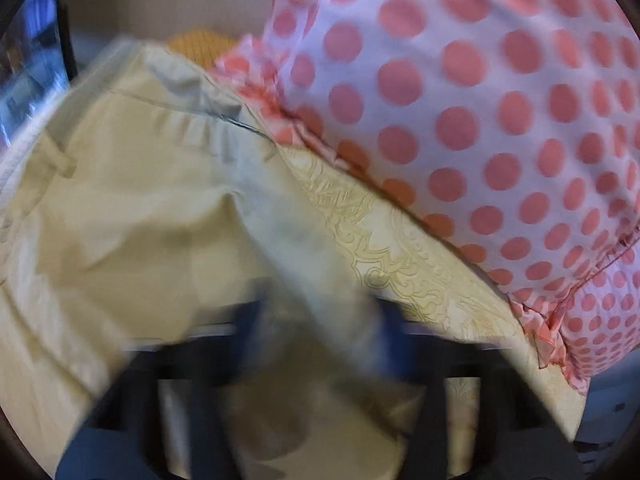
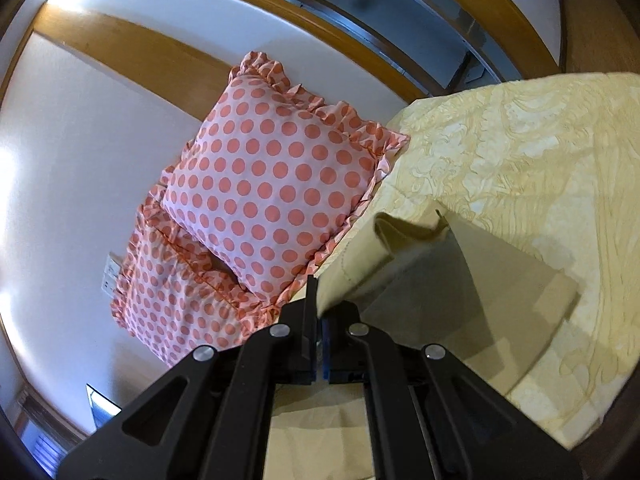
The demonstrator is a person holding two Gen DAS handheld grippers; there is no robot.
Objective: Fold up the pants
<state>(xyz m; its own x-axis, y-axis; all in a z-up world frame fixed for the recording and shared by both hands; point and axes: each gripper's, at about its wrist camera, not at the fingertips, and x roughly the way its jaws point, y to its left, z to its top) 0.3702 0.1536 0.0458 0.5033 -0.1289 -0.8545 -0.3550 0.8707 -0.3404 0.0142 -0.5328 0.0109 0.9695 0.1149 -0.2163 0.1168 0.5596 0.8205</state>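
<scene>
The pants [image 1: 132, 200] are pale beige and lie over a yellow patterned bedspread [image 1: 400, 248]. In the left wrist view they are blurred; a fold of them runs down into my left gripper [image 1: 316, 344], whose blue pads seem closed on it. In the right wrist view my right gripper [image 2: 320, 320] is shut on an edge of the pants [image 2: 360, 268] and holds it lifted above the bedspread [image 2: 540, 184], casting a shadow there.
Pink-and-white polka-dot pillows [image 2: 276, 184] with ruffled edges lean against a white wall with wooden trim [image 2: 132, 56]; one also fills the right of the left wrist view [image 1: 480, 100]. An orange knitted thing [image 1: 200, 46] sits behind the pants.
</scene>
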